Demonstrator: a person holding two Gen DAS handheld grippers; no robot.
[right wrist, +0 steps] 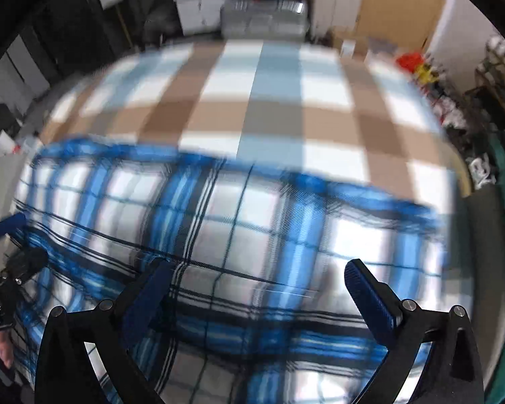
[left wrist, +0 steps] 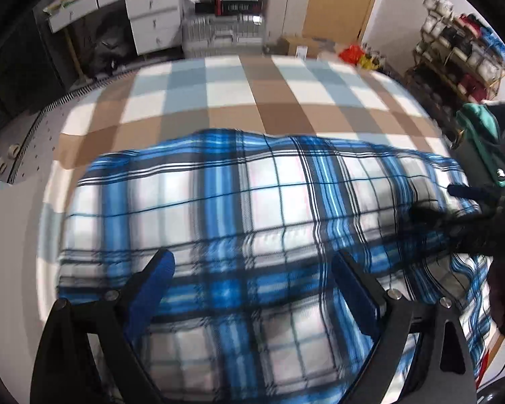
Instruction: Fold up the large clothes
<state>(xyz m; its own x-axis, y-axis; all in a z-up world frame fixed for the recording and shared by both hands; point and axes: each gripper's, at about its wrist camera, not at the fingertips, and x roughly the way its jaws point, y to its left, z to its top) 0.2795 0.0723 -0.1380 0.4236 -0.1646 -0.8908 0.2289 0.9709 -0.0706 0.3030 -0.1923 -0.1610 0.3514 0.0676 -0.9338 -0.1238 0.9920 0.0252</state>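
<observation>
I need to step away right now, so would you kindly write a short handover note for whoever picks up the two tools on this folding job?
Left tool: open, nothing between its fingers, angled down over the near part of the blue plaid garment.
Right tool: open wide, empty, also over the garment, towards its right side.
Garment: spread across the near half of the checked brown, white and light-blue cloth covering the table; its far edge looks doubled over, though blur makes that uncertain.
Done: garment laid out, possibly one fold made.
Left: grip an edge with both tools and finish the folding.
</observation>
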